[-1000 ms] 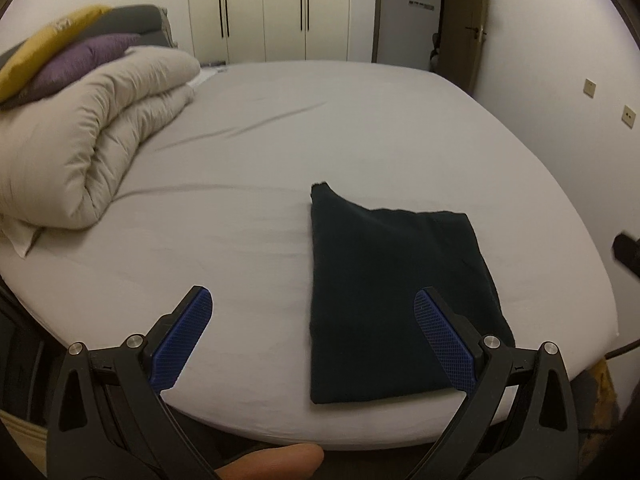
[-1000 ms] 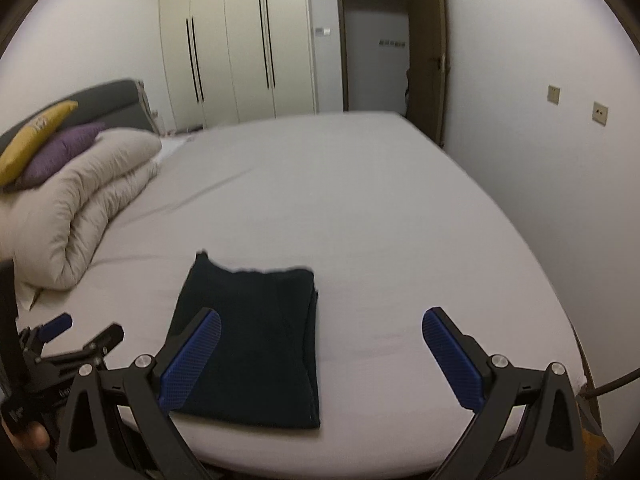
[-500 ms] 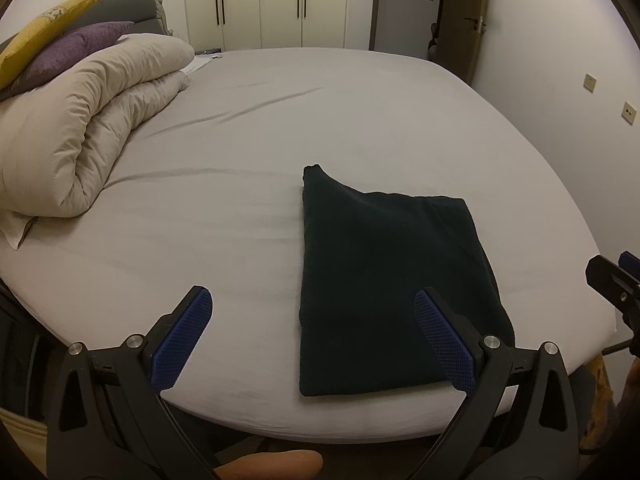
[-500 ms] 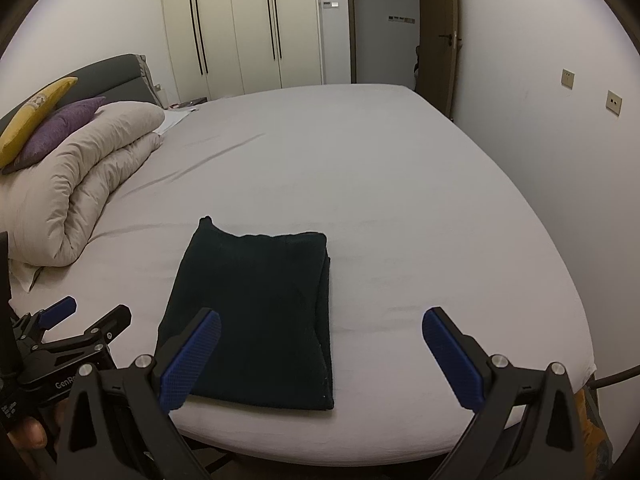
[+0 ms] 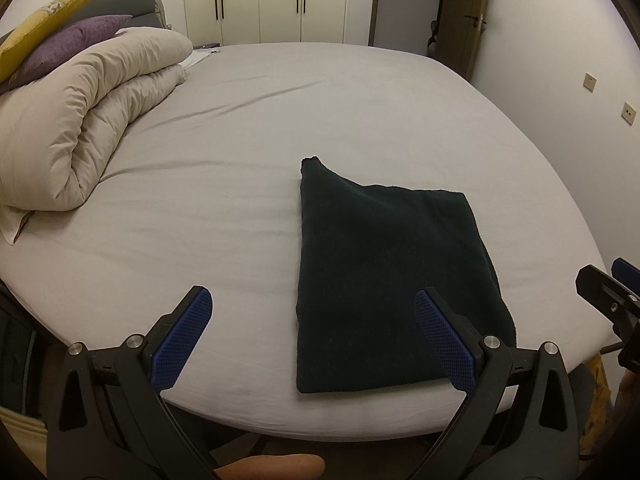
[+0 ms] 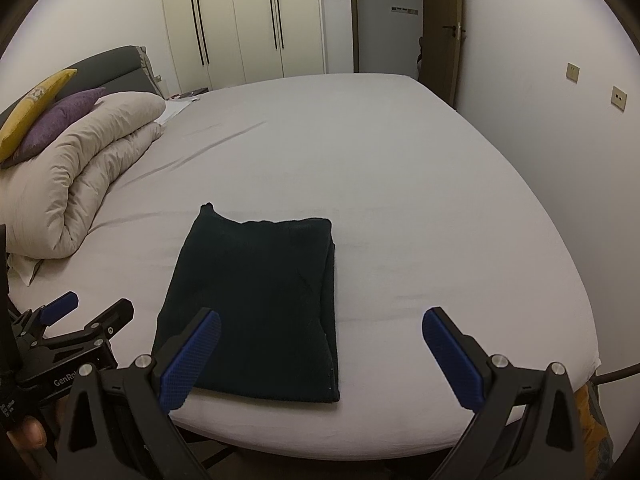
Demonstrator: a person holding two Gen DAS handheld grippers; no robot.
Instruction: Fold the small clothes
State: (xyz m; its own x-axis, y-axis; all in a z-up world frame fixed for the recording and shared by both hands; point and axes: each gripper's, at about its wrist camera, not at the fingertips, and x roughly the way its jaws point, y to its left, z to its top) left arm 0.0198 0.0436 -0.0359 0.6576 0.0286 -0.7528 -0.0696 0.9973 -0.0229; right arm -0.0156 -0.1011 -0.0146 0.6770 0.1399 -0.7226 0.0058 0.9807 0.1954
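I see the dark, folded knit garment (image 5: 384, 272) lying flat at the near edge of the grey-sheeted bed (image 5: 280, 128). My left tool (image 5: 316, 336) and right tool (image 6: 320, 356) both hover spread wide, holding nothing. The garment looks black, possibly deep green.

Folded dark garment (image 6: 256, 300) on bed (image 6: 400, 200)

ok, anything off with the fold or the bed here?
Mostly tidy. The dark garment lies flat near the bed edge, but its far left corner pokes out past the otherwise straight far edge, so the fold isn't square. Both the left gripper and right gripper are open, clear of it.
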